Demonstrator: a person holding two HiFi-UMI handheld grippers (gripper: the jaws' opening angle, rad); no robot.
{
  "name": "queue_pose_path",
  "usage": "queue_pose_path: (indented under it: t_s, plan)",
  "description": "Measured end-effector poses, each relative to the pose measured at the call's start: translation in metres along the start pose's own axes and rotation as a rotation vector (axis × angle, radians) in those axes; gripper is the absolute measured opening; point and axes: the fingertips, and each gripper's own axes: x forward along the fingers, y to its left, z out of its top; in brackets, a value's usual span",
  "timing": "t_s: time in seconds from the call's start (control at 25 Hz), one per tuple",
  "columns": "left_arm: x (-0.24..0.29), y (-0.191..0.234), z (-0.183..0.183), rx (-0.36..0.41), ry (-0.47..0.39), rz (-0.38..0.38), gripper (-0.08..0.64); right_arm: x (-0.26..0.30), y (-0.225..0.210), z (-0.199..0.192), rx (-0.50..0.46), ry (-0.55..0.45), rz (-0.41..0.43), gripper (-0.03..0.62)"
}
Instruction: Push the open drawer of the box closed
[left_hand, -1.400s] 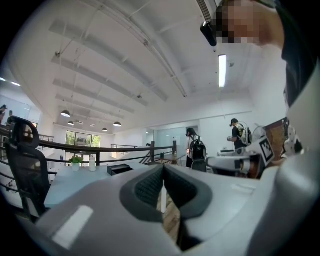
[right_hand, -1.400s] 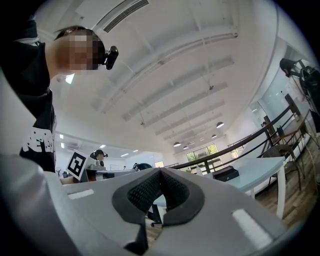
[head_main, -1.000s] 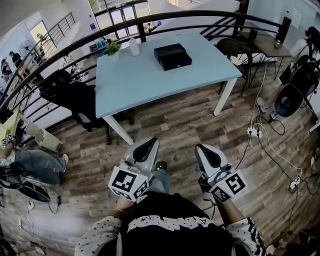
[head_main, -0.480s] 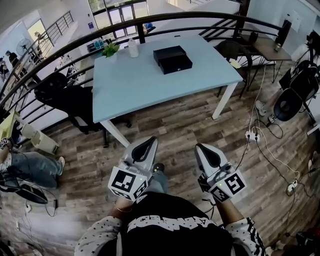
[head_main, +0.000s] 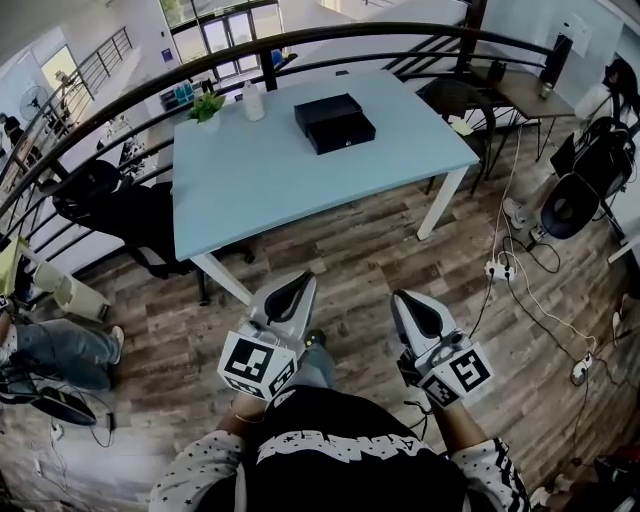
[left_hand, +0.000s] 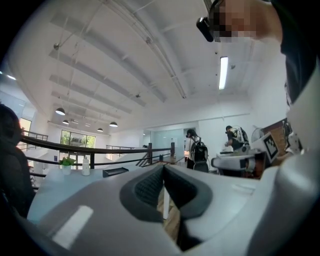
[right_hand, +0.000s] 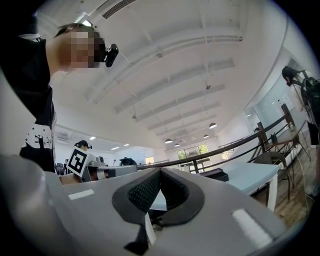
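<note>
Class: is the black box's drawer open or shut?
Open: the drawer juts out from the front of the black box.

I see the left gripper (head_main: 297, 282) and the right gripper (head_main: 404, 298) as light grey, rounded shells. Inside the jaws there are dark pads (left_hand: 147, 187) with a fine ribbed texture. The left cube (head_main: 257, 367) and the right cube (head_main: 462, 372) are white and carry black square markers. The person wears a black top (head_main: 340, 465) with white lettering, and the sleeves (head_main: 195, 465) are speckled black and white.
</note>
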Motion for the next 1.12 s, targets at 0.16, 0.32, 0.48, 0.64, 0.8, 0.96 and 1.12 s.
queue_pose_path:
  t_s: [0.16,0.32,0.48,0.64,0.8,0.96,1.12]
  plan:
    - [0.014,0.009,-0.005,-0.002,0.005,-0.012,0.0,0.007,-0.017,-0.01,-0.033,0.036,-0.031,-0.007]
    - [0.031,0.02,-0.006,-0.004,0.003,-0.025,0.0,0.019,-0.028,-0.01,-0.039,0.032,-0.043,-0.008]
    - [0.052,0.034,-0.002,-0.001,-0.008,-0.039,0.0,0.033,-0.044,-0.008,-0.04,0.033,-0.066,-0.008]
    - [0.073,0.047,0.0,0.001,-0.004,-0.057,0.0,0.046,-0.06,-0.005,-0.048,0.04,-0.09,-0.008]
    - [0.089,0.062,0.0,-0.005,0.0,-0.071,0.0,0.063,-0.071,-0.004,-0.051,0.051,-0.107,-0.008]
    - [0.102,0.079,0.002,-0.007,0.0,-0.083,0.0,0.08,-0.077,-0.002,-0.059,0.058,-0.116,-0.008]
    - [0.118,0.096,0.007,-0.001,-0.008,-0.101,0.0,0.1,-0.085,0.002,-0.066,0.058,-0.133,-0.008]
